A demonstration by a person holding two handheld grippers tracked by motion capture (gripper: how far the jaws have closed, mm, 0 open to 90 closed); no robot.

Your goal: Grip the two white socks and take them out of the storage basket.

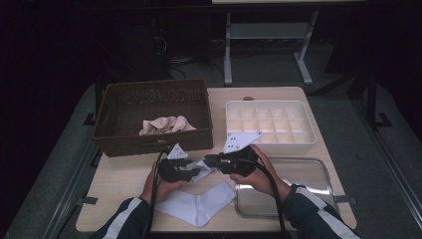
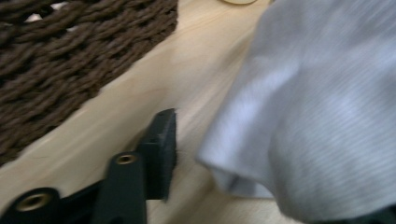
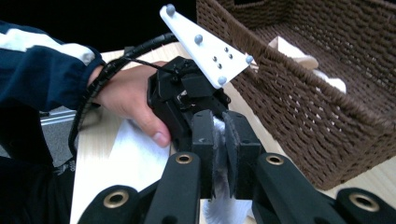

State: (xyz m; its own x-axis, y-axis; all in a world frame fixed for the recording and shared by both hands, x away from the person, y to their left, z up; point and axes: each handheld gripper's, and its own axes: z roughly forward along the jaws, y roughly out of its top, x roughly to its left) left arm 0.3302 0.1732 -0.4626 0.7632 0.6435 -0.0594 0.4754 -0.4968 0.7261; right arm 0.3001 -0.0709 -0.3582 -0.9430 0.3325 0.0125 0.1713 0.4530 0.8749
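Looked like lab: my small tabletop (image 1: 124, 174) on grey floor (image 1: 348, 129), cables (image 1: 184, 62) and metal desk frame (image 1: 268, 35) behind.

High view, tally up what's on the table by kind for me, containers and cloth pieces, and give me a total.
Wicker basket: 1
White divided box: 1
Metal tray: 1
White sock: 1, lying on the table, one end pinched in the right gripper
Beige cloth: 1 bundle in the basket; I cannot tell how many pieces
Total: 5

Soft ribbed cloth sock (image 2: 317, 116), seemingly matt
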